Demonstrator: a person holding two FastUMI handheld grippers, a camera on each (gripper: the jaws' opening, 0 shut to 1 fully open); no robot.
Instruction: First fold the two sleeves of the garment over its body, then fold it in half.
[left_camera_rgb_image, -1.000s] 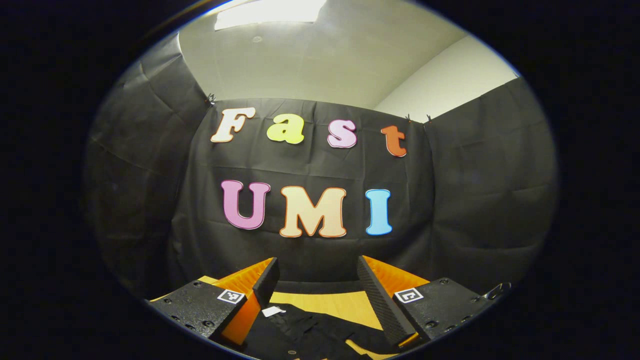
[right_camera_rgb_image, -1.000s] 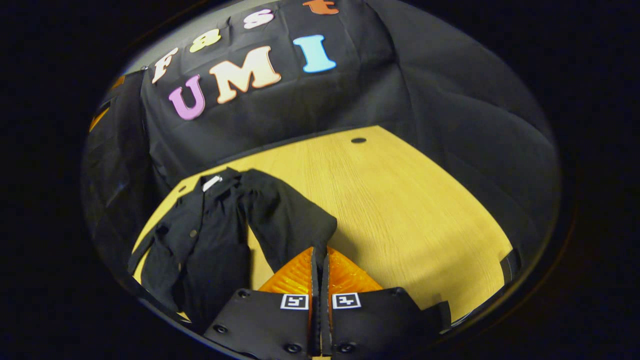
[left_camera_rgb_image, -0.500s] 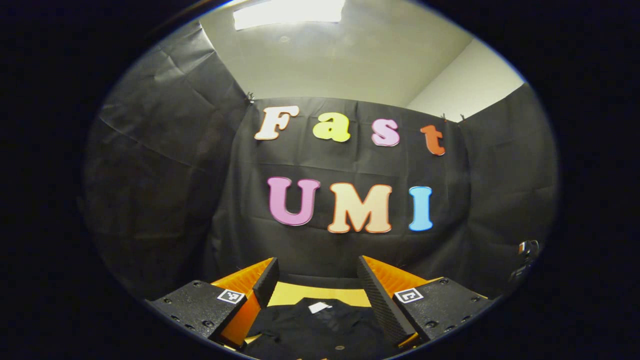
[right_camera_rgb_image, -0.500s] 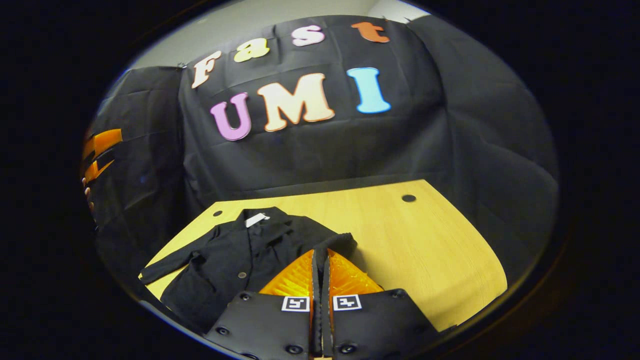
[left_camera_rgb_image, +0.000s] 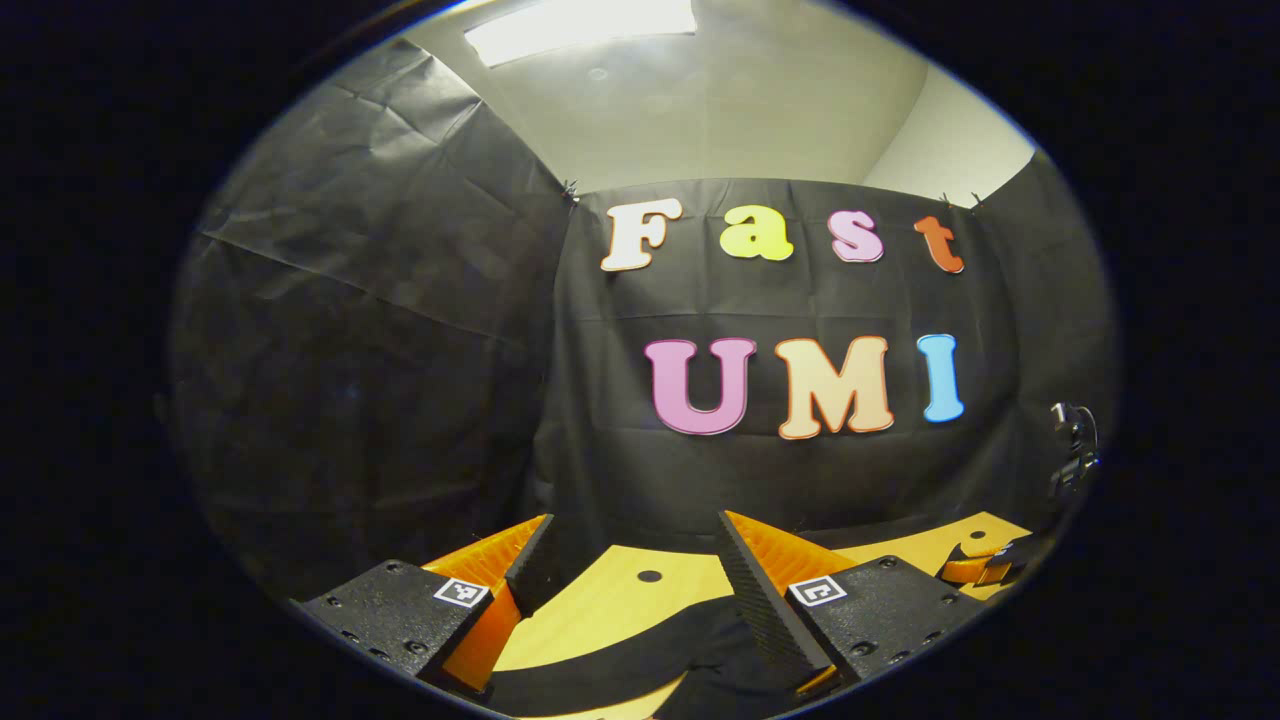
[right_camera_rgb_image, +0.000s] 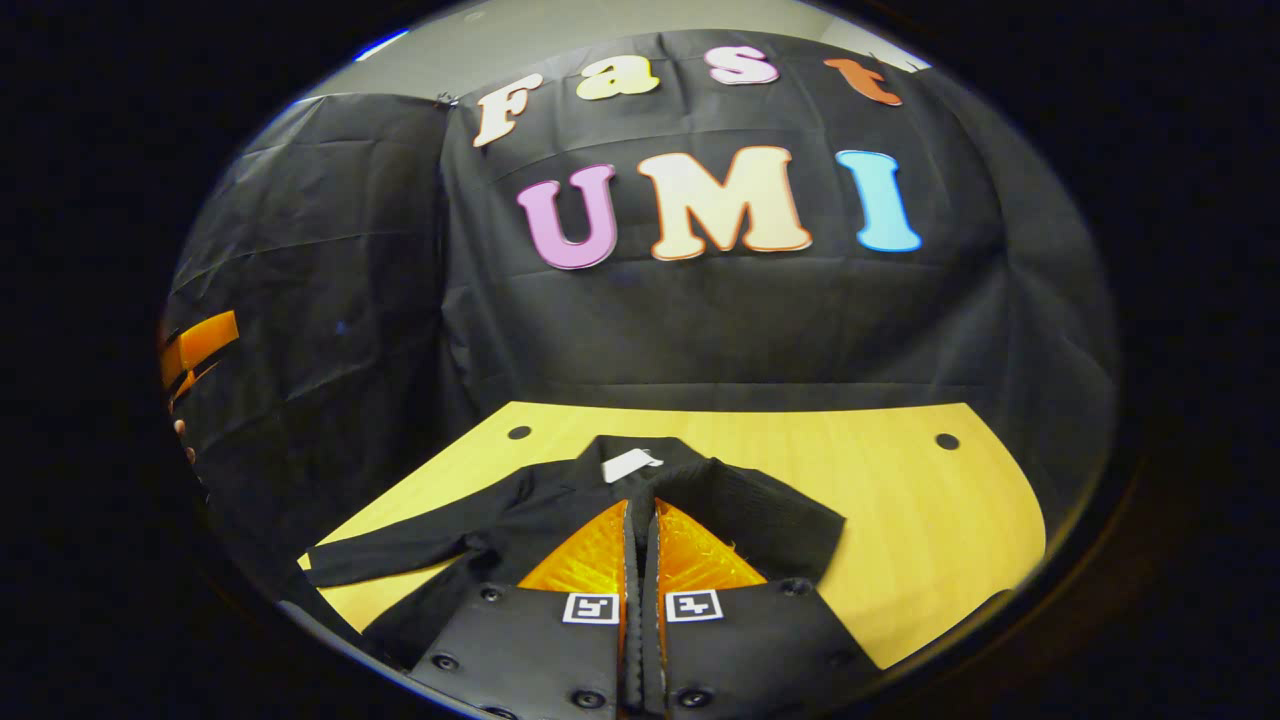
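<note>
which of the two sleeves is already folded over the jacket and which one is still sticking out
In the right gripper view, the sleeve beside the right tongs lies folded over the jacket. The other sleeve stretches out flat across the table.

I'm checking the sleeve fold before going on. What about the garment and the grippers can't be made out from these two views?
- Right gripper view: the right gripper looks closed over the garment; whether its fingers pinch cloth is hidden by the fingers themselves.
- Right gripper view: the garment's lower body is hidden behind the gripper and cut off by the bottom edge.
- Left gripper view: the left gripper stands open; the sleeve beneath is cut off.
</note>
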